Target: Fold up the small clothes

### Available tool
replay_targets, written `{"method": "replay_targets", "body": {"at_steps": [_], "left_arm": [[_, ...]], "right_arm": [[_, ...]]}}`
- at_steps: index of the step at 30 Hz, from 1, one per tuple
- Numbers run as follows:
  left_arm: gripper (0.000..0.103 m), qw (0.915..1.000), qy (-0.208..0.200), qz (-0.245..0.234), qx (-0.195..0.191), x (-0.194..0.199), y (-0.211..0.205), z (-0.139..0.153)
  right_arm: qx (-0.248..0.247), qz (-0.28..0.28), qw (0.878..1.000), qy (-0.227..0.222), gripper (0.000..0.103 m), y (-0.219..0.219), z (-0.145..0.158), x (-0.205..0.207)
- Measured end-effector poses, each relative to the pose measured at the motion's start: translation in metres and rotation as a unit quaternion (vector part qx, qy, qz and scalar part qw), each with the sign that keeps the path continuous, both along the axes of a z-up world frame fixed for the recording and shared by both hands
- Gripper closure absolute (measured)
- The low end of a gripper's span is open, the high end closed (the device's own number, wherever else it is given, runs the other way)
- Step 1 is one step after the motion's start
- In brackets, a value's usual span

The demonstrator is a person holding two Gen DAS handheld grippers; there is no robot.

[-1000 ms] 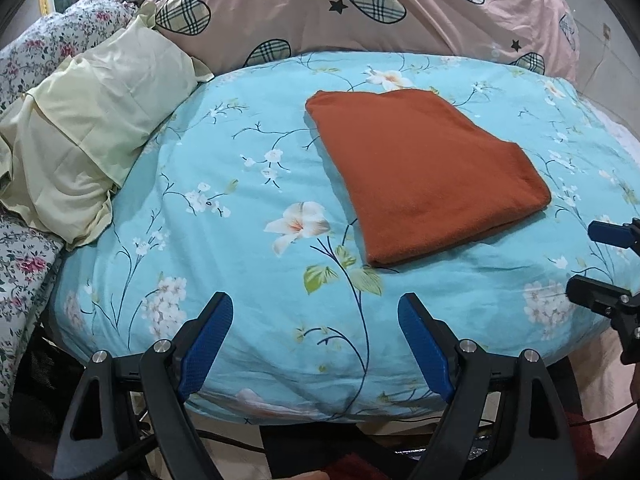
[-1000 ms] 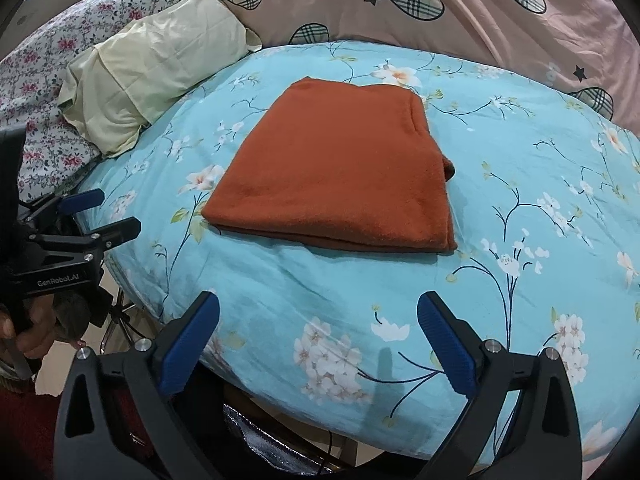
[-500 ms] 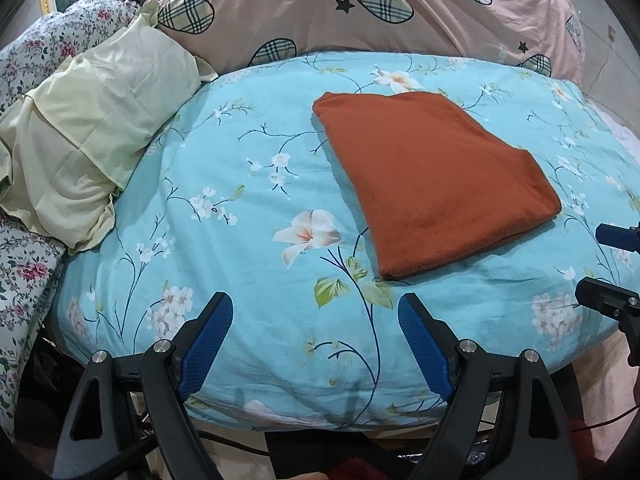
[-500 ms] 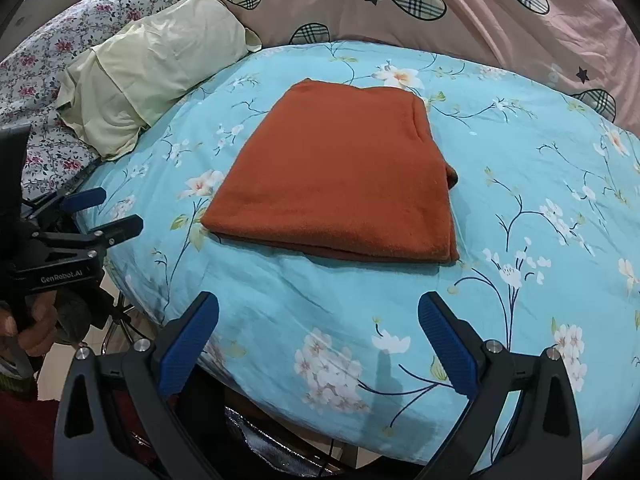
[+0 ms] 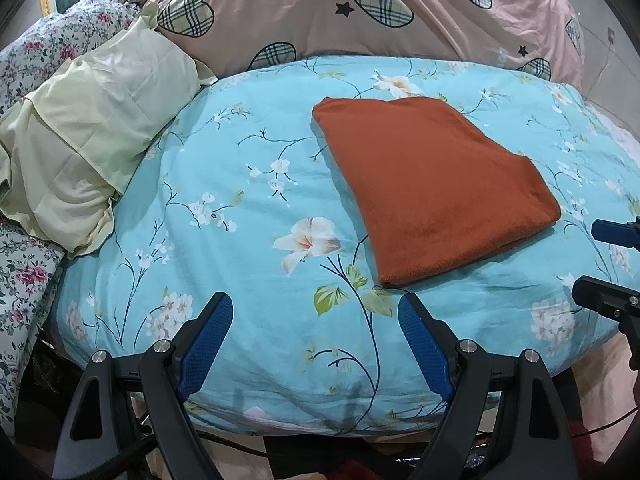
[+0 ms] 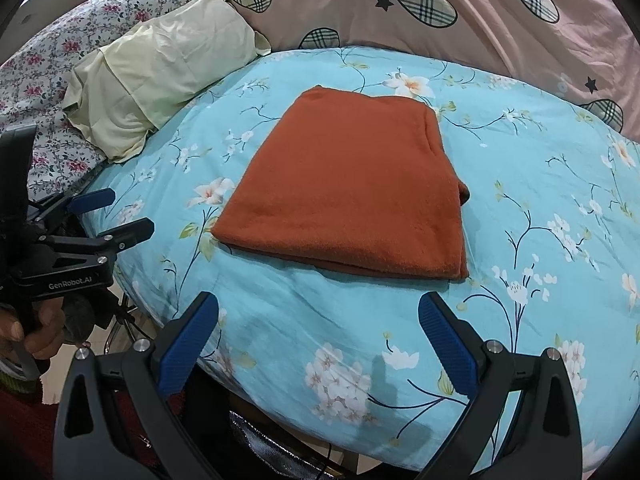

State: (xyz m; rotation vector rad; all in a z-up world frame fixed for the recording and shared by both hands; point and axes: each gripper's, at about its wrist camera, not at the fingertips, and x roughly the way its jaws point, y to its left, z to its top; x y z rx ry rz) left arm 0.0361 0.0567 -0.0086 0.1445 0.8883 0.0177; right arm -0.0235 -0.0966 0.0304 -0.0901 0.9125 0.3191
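Observation:
A rust-orange garment (image 5: 432,188) lies folded into a flat rectangle on the light blue floral quilt (image 5: 240,216); it also shows in the right wrist view (image 6: 352,196). My left gripper (image 5: 316,320) is open and empty, above the quilt's near edge, short of the garment's near-left corner. My right gripper (image 6: 318,318) is open and empty, just in front of the garment's near edge. Each gripper shows at the side of the other's view: the right one (image 5: 612,264) and the left one (image 6: 108,216).
A pale yellow pillow (image 5: 84,136) lies at the left. A pink duvet with plaid hearts (image 5: 360,12) is heaped behind. A floral sheet (image 6: 72,52) lies at far left. The quilt's front edge drops off below the grippers.
Both grippers have drawn back slightly and lowered, so the garment sits a little farther and lower in view. The garment has not moved; both stay open.

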Motion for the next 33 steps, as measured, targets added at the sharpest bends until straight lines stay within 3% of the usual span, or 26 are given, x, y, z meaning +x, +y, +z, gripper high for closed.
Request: {"method": "replay_targets", "body": {"at_steps": [33], "left_arm": [[0.018, 0.9994, -0.031, -0.011, -0.005, 0.006, -0.010, 0.009]], "right_arm": [[0.004, 0.008, 1.000, -0.025, 0.001, 0.014, 0.007, 0.005]]}}
